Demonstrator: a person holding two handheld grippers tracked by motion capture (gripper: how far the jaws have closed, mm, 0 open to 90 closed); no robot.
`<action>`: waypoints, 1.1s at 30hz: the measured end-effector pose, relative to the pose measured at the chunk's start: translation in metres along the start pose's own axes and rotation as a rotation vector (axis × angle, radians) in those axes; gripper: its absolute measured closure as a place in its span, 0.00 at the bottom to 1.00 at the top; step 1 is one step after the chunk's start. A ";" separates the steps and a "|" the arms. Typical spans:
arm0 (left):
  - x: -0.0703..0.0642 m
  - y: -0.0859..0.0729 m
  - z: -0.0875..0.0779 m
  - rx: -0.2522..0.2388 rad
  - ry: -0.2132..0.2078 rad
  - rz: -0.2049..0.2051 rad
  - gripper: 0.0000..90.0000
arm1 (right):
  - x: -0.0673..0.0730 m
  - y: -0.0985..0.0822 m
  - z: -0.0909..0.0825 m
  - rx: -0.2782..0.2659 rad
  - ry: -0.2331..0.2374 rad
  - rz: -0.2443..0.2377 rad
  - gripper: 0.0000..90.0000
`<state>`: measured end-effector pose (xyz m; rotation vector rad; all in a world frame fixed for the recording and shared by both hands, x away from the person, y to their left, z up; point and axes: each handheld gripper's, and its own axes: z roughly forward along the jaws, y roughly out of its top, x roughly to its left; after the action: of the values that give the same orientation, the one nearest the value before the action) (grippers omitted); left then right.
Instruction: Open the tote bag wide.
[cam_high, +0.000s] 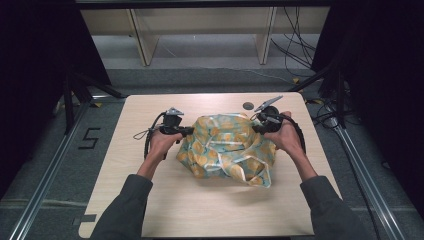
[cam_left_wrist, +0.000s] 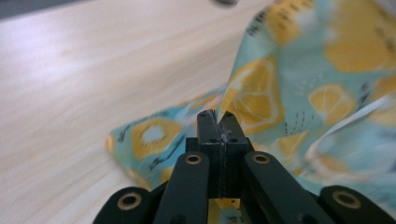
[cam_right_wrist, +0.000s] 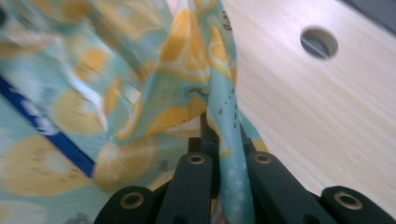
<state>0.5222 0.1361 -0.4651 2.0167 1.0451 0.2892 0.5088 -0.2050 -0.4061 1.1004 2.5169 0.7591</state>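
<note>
Pinching opposite edges of one lemon-print cloth (cam_high: 226, 150), the left gripper (cam_high: 188, 131) and right gripper (cam_high: 257, 128) each have their jaws clamped on a fold of fabric, probably to lift and spread it flat. It sits bunched in the middle of the counter (cam_high: 130, 165), between the two hands. Count: one cloth, two grippers, one round hole (cam_high: 248, 105) in the counter behind.

overhead forward-down, gripper views close — shared cloth (cam_high: 227, 147)
</note>
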 end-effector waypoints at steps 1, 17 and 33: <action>0.001 -0.002 0.003 0.010 0.003 -0.002 0.99 | -0.002 -0.001 0.005 0.011 -0.003 0.013 1.00; 0.034 -0.018 -0.048 0.027 -0.026 -0.125 0.69 | -0.029 -0.027 0.003 -0.022 0.071 0.162 0.62; -0.070 0.025 -0.123 -0.139 -0.158 0.195 0.54 | -0.012 -0.006 -0.011 -0.090 0.063 0.088 0.70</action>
<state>0.4280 0.1446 -0.3574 1.9816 0.7129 0.2908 0.5085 -0.2212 -0.3996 1.1808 2.4725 0.9350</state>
